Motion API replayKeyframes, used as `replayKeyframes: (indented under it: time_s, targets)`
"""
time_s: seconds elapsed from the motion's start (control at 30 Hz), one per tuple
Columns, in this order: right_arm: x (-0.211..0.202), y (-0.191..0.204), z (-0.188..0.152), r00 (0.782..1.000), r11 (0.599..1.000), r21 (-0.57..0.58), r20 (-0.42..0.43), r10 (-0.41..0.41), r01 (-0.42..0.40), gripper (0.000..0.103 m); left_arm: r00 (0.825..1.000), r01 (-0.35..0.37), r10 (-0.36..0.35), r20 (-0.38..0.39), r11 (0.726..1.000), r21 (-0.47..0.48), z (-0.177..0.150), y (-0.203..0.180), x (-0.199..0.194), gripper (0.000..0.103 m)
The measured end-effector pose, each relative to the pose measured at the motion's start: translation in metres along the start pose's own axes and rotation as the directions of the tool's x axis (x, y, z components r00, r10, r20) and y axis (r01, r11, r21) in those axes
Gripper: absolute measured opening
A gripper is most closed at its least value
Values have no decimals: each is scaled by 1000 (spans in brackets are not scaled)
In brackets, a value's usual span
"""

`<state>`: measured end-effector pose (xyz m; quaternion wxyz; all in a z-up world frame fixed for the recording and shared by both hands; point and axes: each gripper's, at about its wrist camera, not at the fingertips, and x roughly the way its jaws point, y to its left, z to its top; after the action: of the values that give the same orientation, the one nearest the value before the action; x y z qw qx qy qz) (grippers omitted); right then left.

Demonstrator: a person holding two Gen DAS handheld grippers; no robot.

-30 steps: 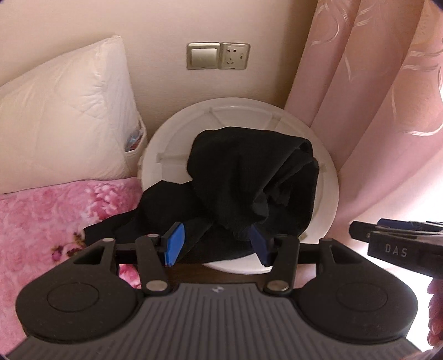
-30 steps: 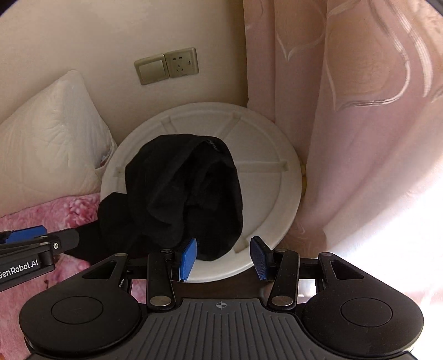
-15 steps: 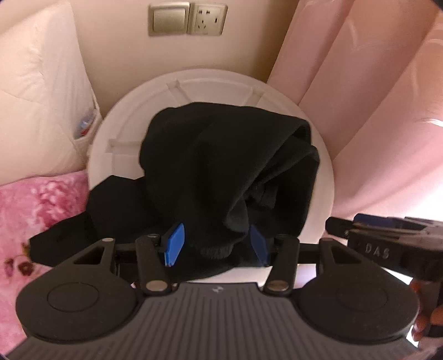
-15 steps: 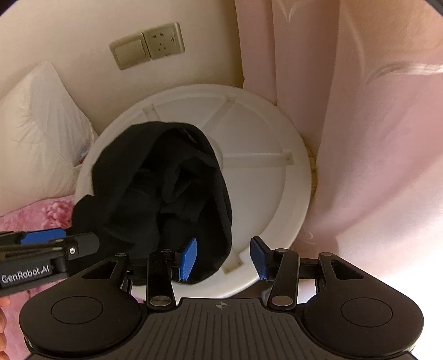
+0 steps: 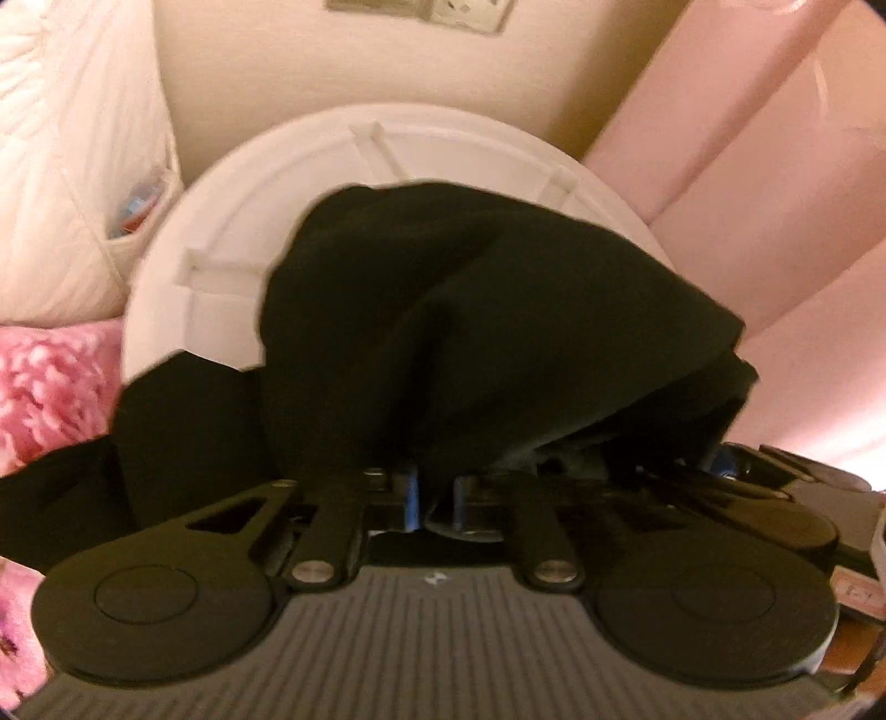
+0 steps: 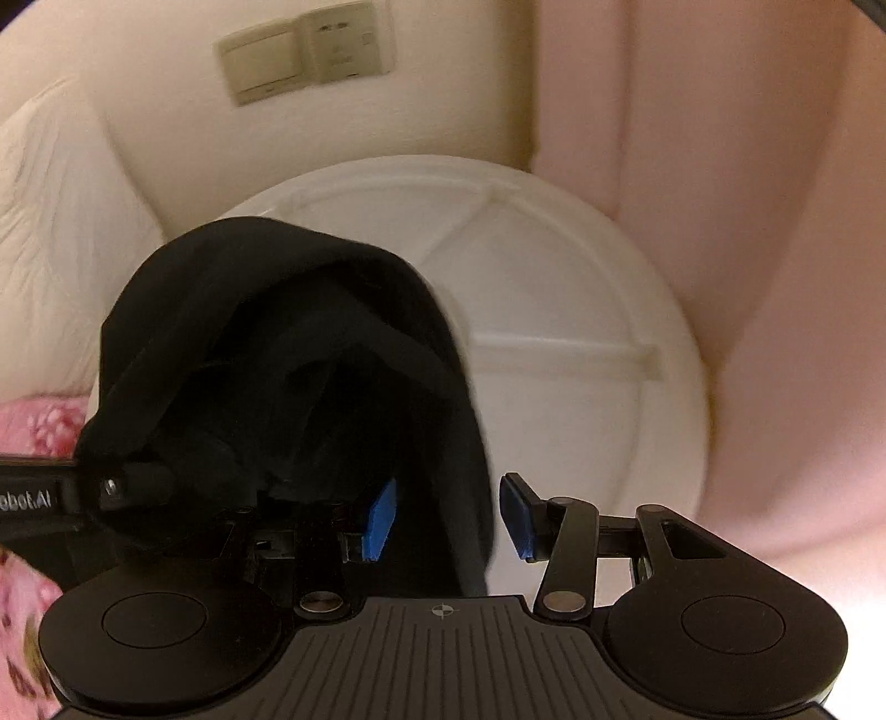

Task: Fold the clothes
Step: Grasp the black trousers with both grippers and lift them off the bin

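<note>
A crumpled black garment lies heaped on a round white plastic lid, with one part trailing left onto the pink bedspread. My left gripper is shut on the garment's near edge, its blue pads pinching the cloth. In the right wrist view the garment fills the left half of the lid. My right gripper is open, and the garment's right edge hangs between its blue pads. The left gripper shows at the left edge of that view.
A white quilted pillow stands at the left against the cream wall. A wall switch and socket sit above the lid. Pink curtains hang at the right. A pink floral bedspread lies at the lower left.
Both grippers have moved forward and down onto the garment. The left gripper has closed from open onto the cloth's near edge. The right gripper stays open, now astride the garment's right edge.
</note>
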<state>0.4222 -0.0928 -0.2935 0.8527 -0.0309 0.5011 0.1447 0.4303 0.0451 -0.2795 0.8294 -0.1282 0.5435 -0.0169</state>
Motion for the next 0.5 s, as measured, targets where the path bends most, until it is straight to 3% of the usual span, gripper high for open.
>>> replayKeyframes:
  time_s: [0.17,0.3,0.37,0.5]
  targets:
    - [-44,19,18,990,996,-76,129,51,-42,3,990,-54,51,132,998,18,-1,16,-51,2]
    - [-89,40,35,965,986,-106,213,150,-130,3,969,-85,100,224,993,-77,-5,46,-109,1]
    - [-111,53,43,945,975,-125,249,212,-186,3,950,-100,135,280,986,-133,-14,63,-145,1]
    - [-155,86,50,883,928,-200,295,364,-316,3,891,-143,229,393,961,-236,-45,88,-222,1]
